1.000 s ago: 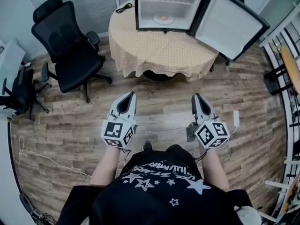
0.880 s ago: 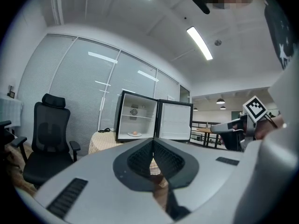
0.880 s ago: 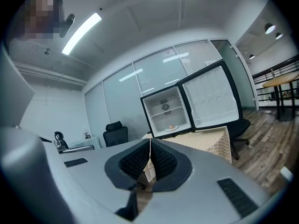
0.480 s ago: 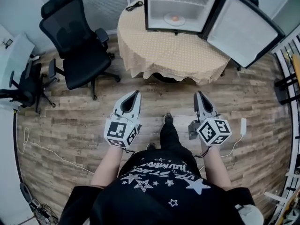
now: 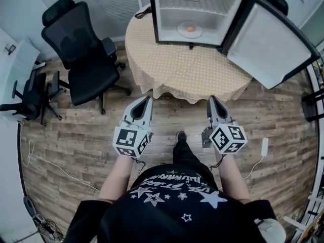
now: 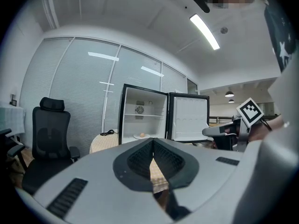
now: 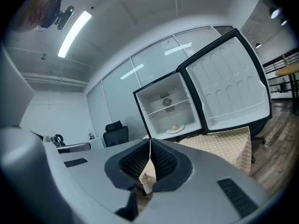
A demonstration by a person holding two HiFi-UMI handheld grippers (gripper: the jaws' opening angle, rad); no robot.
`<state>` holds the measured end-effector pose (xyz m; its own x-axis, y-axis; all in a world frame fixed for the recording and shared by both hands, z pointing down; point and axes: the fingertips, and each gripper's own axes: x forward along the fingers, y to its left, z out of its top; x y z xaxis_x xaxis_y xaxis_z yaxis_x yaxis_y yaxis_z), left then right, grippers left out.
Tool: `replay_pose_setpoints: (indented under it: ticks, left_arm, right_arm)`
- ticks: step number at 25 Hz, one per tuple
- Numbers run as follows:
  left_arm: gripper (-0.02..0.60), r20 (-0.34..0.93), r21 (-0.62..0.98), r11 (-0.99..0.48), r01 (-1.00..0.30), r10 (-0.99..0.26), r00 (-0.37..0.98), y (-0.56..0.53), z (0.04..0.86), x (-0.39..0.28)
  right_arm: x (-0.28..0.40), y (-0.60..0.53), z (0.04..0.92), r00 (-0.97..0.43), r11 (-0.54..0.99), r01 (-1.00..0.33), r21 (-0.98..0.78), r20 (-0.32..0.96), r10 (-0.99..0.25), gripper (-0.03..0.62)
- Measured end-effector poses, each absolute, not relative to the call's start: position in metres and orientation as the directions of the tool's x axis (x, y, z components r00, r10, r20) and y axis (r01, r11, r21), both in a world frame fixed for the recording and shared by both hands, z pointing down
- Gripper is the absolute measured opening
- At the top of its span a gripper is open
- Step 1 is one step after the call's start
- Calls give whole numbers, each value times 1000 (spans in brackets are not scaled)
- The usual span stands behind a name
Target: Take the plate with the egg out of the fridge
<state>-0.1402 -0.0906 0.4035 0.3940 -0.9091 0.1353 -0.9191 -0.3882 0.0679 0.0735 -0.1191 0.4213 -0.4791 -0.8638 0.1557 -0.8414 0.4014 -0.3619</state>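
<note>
A small fridge stands open on a round table with a beige dotted cloth. On its floor lies a white plate with a brown egg; the plate and egg also show in both gripper views. The fridge door swings out to the right. My left gripper and right gripper are held side by side above the wooden floor, just short of the table's near edge. Both point at the fridge, both shut with nothing between the jaws.
A black office chair stands left of the table, a second chair at the far left. A black cable lies on the table's back left. A white adapter and cords lie on the floor. Railings line the right side.
The person has stepped forward: the table and fridge are nearer and larger in view. Both grippers have come up to the table's near edge, still shut.
</note>
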Motion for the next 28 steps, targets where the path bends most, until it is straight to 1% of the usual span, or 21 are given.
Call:
replay_pose_setpoints:
  ticks: [12, 21, 28]
  left_arm:
    - [6, 161, 59, -347, -936, -922, 352, -159, 403, -124]
    - [6, 158, 54, -316, -947, -934, 321, -195, 398, -115]
    - [6, 163, 59, -311, -949, -934, 317, -229, 404, -93]
  right_arm:
    - [88, -204, 426, -511, 417, -818, -396, 167, -843, 26]
    - [90, -249, 422, -553, 455, -783, -424, 138, -822, 26]
    - [110, -282, 435, -570, 419, -739, -528, 158, -806, 26]
